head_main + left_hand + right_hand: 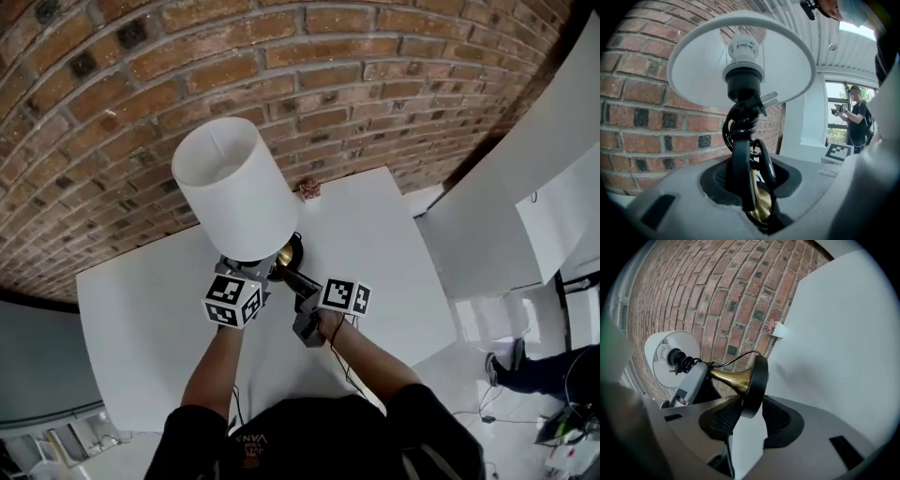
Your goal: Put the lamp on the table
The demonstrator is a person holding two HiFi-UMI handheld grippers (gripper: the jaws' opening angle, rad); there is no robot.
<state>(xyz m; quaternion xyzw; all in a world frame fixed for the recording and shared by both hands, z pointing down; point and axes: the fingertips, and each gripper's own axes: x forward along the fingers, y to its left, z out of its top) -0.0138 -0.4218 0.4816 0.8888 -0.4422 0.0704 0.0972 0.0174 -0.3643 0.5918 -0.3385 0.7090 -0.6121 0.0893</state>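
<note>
The lamp has a white drum shade (pixel 234 187), a brass stem (pixel 731 377) and a round black base (pixel 757 385). It hangs tilted above the white table (pixel 394 244), shade toward the brick wall. My left gripper (pixel 251 272) is shut on the stem just under the socket, where the black cord (pixel 740 140) is coiled; brass shows between its jaws (pixel 752 197). My right gripper (pixel 292 279) is shut on the rim of the base disc (pixel 750 418). From the right gripper view the left gripper (pixel 689 380) sits beside the shade (pixel 670 357).
A brick wall (pixel 375 84) runs behind the table. A small pink object (pixel 309 187) stands at the table's far edge. White panels (pixel 525 206) rise at the right. A person (pixel 855 117) stands by a doorway; someone's leg (pixel 525 370) shows at lower right.
</note>
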